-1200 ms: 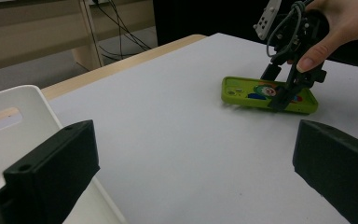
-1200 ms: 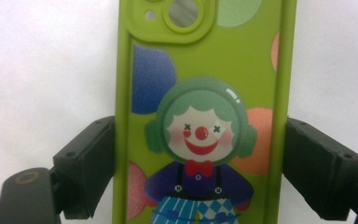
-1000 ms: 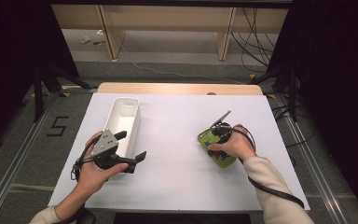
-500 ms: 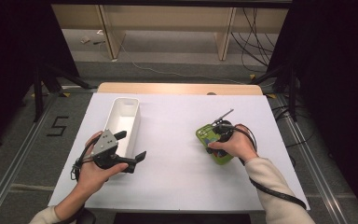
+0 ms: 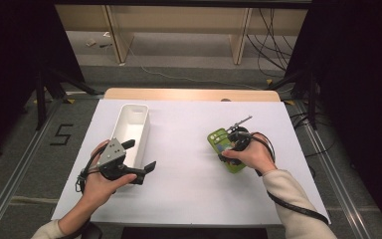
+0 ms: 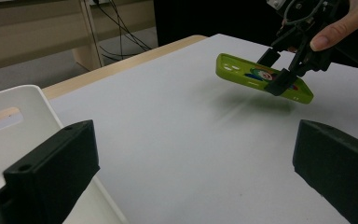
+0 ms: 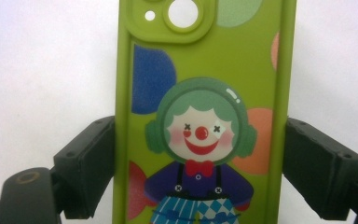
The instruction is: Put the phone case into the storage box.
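A green phone case (image 5: 218,140) printed with a clown sits between the jaws of my right gripper (image 5: 230,148), which is shut on its two long edges. In the right gripper view the case (image 7: 205,70) runs upward between the black pads of that gripper (image 7: 205,170), camera cut-out at the top. The left gripper view shows the case (image 6: 242,70) hanging tilted just above the white table with a shadow under it, the right gripper (image 6: 274,72) clamped on it. My left gripper (image 5: 140,155) stands open and empty beside the white bin (image 5: 132,124).
The long white bin (image 6: 9,116) lies empty at the table's left, right by my left jaws. The white table top (image 5: 189,179) has a wooden strip (image 5: 189,94) along its far edge. Cables and shelf legs stand on the floor beyond.
My right gripper has shifted slightly toward the far left with the phone case in it. The left hand has stayed where it was.
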Available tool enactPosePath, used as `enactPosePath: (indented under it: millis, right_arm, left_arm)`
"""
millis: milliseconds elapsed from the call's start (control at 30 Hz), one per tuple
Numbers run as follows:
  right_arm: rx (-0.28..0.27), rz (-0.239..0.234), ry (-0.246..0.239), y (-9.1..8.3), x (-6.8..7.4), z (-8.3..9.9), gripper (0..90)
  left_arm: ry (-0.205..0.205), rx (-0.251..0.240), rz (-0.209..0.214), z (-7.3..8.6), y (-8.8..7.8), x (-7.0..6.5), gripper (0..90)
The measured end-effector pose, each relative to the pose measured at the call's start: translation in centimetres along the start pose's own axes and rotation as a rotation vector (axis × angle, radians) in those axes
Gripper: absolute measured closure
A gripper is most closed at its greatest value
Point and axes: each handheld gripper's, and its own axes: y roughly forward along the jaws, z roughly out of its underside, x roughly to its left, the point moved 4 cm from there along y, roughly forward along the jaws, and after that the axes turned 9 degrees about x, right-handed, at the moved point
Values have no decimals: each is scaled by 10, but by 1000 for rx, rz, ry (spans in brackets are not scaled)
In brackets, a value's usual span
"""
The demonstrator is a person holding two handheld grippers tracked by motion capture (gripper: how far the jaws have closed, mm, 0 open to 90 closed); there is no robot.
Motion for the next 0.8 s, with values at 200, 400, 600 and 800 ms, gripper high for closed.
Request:
enactPosePath:
  millis: [200, 400, 600, 800]
  right_arm:
    - [-37, -2, -1, -2, -2, 0, 169]
    - [-81, -16, -11, -3, -4, 2, 169]
    - [-133, -24, -17, -6, -5, 4, 169]
    - [-195, -44, -34, -9, -6, 6, 168]
  left_arm:
    - [0, -1, 0, 0, 0, 0, 0]
    - [1, -1, -1, 0, 0, 0, 0]
    - [0, -1, -3, 0, 0, 1, 0]
    - [0, -1, -2, 0, -1, 1, 0]
